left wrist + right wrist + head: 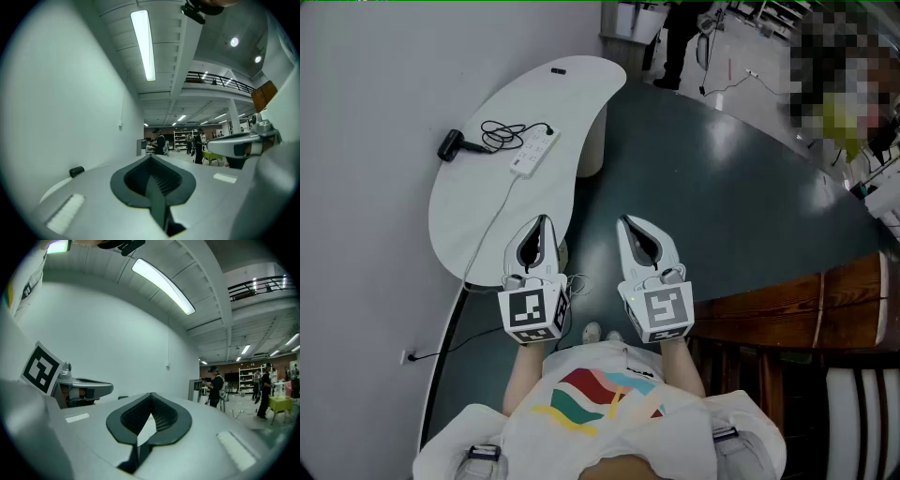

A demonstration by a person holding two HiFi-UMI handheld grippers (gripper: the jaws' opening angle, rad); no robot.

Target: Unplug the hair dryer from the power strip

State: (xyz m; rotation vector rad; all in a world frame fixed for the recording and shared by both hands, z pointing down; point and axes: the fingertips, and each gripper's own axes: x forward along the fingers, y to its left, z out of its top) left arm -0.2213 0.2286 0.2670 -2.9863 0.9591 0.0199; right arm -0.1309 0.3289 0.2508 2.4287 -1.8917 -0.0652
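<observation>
On the white curved table [469,220] at the upper left of the head view lies a white power strip [532,152]. A black hair dryer [451,144] rests left of it, its coiled black cord [503,133] running to a plug in the strip. My left gripper [543,219] and right gripper [624,221] hover side by side, held level, well short of the strip. Both are shut with nothing between the jaws. In the left gripper view only the dryer [77,171] shows, small at the left; the strip is hidden.
The strip's white cable [492,225] trails over the table's near edge to the floor. A dark green floor [722,197] spreads to the right, with a wooden counter [797,305] at the lower right. A grey wall [366,141] bounds the left. People stand far off in the gripper views.
</observation>
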